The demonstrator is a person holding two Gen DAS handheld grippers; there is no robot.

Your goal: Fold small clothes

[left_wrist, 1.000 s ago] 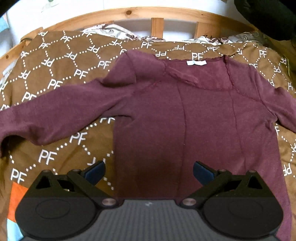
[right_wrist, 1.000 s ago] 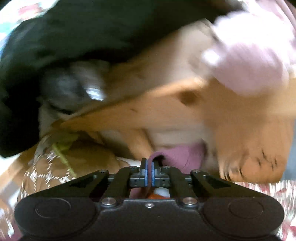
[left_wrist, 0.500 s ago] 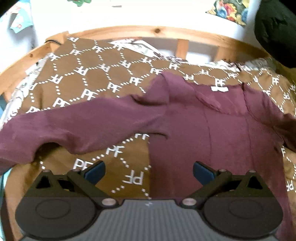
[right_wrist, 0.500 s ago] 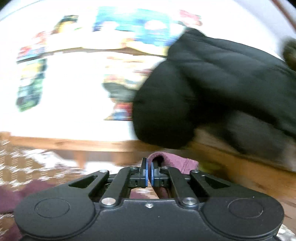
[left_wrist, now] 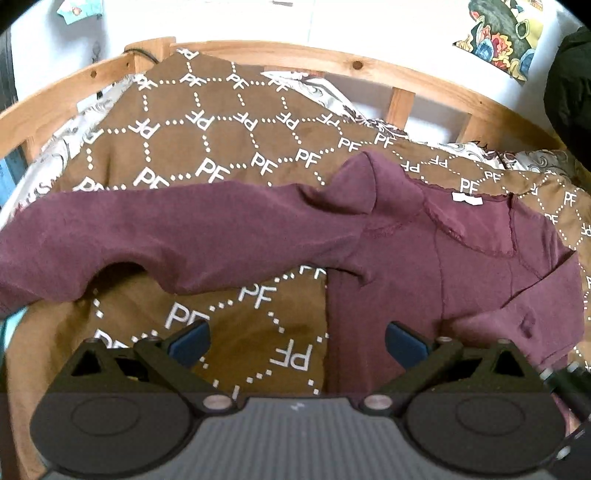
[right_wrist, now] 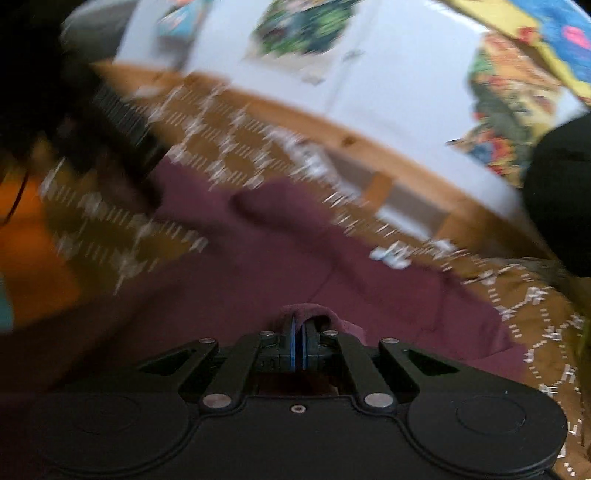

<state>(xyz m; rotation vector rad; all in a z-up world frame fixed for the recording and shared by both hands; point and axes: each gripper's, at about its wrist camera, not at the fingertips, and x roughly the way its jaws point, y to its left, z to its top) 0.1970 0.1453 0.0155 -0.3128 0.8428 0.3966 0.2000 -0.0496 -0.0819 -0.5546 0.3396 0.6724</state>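
Observation:
A maroon long-sleeved shirt (left_wrist: 461,266) lies on a brown blanket with white PF letters (left_wrist: 221,147). Its left sleeve (left_wrist: 166,236) stretches out to the left. Its right sleeve (left_wrist: 532,310) is folded in over the body. My left gripper (left_wrist: 297,341) is open and empty, above the shirt's left edge and the blanket. My right gripper (right_wrist: 297,339) is shut on a fold of the maroon shirt's sleeve (right_wrist: 306,314); the rest of the shirt (right_wrist: 258,258) lies blurred beyond it. Part of the right gripper shows at the left wrist view's lower right corner (left_wrist: 569,384).
A wooden bed rail (left_wrist: 332,59) curves along the far side, with a white wall and colourful pictures (left_wrist: 498,33) behind. A black garment (left_wrist: 572,74) hangs at the far right. An orange patch (right_wrist: 33,258) shows at the left of the right wrist view.
My right gripper has swung down and inward with the right sleeve, which now lies over the shirt's body. My left gripper has shifted left and stays open.

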